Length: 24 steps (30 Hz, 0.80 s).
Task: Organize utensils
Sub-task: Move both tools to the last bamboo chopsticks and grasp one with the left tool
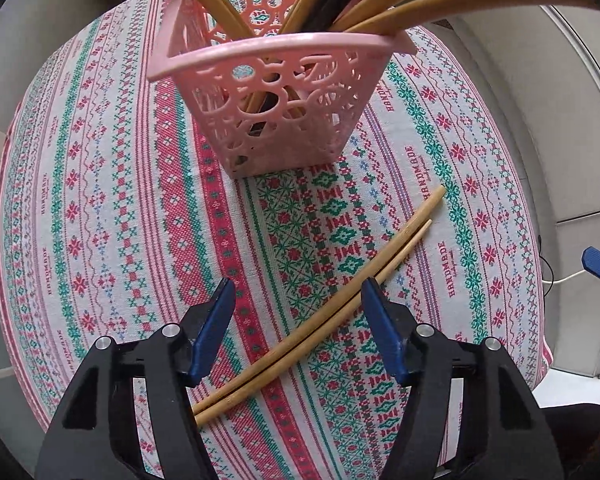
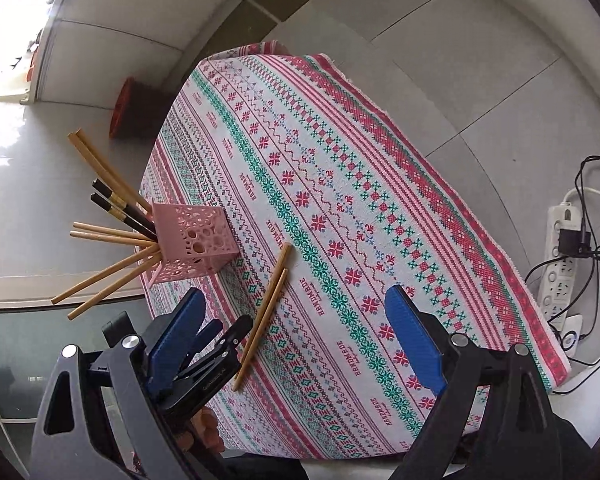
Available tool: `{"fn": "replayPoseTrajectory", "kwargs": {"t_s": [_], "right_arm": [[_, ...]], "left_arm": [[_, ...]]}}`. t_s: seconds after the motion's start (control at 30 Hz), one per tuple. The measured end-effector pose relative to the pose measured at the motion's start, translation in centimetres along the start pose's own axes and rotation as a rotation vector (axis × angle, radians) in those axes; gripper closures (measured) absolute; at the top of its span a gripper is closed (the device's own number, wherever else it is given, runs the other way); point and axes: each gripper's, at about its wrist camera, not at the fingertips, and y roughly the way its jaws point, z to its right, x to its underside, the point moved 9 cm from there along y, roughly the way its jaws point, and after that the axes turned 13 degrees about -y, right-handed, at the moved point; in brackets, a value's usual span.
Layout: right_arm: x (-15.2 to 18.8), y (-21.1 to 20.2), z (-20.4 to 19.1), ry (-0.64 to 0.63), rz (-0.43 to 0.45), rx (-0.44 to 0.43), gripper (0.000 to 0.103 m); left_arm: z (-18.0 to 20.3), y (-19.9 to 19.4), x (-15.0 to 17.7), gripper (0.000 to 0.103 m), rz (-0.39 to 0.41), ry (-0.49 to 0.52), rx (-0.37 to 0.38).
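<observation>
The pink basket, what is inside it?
The pink basket holds wooden chopsticks and dark chopsticks, all leaning outward. Their lower tips are mostly hidden behind its perforated walls.

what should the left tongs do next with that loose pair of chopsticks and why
Probably lower and close. The left tongs are open, straddling the two wooden chopsticks lying side by side on the tablecloth. The pink basket just beyond already holds the others.

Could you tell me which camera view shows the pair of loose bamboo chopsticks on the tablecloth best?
The left wrist view: the loose chopsticks lie close and large between the open left hand-held gripper fingers. The right wrist view shows them whole but smaller, beside the pink basket.
</observation>
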Motion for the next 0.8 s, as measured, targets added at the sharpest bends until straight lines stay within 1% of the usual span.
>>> {"fn": "replayPoseTrajectory", "kwargs": {"t_s": [0.07,0.13,0.2,0.27,0.33,0.37,0.43,0.47,0.5,0.57,0.6,0.63,0.67,0.73,0.8], "right_arm": [[0.1,0.2,0.1,0.001,-0.006,0.006,0.014],[0.1,0.3,0.2,0.004,-0.01,0.006,0.014],[0.0,0.3,0.1,0.005,-0.01,0.0,0.014],[-0.2,0.3,0.2,0.006,-0.007,0.001,0.014],[-0.2,0.3,0.3,0.009,-0.011,0.001,0.014],[-0.2,0.4,0.4,0.009,-0.014,0.0,0.014],[-0.1,0.4,0.4,0.008,-0.019,-0.003,0.014],[-0.1,0.4,0.4,0.007,-0.019,-0.002,0.014],[-0.1,0.4,0.5,0.006,-0.019,0.0,0.014],[-0.1,0.4,0.6,0.003,-0.018,0.007,0.014],[0.0,0.3,0.7,0.003,-0.018,0.011,0.014],[0.0,0.3,0.8,0.005,-0.018,0.014,0.014],[0.0,0.4,0.9,0.007,-0.019,0.016,0.014],[0.1,0.4,1.2,0.011,-0.022,0.022,0.014],[0.2,0.6,1.3,0.011,-0.031,0.028,0.014]], "left_arm": [[-0.2,0.7,0.1,0.041,-0.01,-0.006,-0.017],[0.0,1.3,0.4,0.04,-0.018,-0.005,-0.014],[0.2,1.5,0.3,0.04,-0.01,0.001,-0.015],[-0.2,1.9,0.0,0.037,-0.012,-0.004,-0.011],[-0.2,2.3,-0.1,0.031,-0.016,-0.018,-0.007],[-0.3,2.5,0.1,0.03,-0.029,-0.023,0.003],[0.1,2.9,0.7,0.028,-0.084,-0.02,0.029],[0.0,2.9,1.6,0.028,-0.148,-0.016,0.046],[0.4,2.7,2.4,0.034,-0.193,-0.01,0.066],[1.1,2.4,3.8,0.042,-0.256,-0.009,0.108],[1.3,2.1,4.1,0.043,-0.251,-0.01,0.112],[1.4,1.8,3.9,0.043,-0.218,-0.002,0.103],[1.5,1.4,3.4,0.043,-0.161,0.018,0.102],[1.8,0.9,2.6,0.043,-0.088,0.033,0.1],[2.2,1.0,2.0,0.043,-0.054,0.052,0.092]]}}
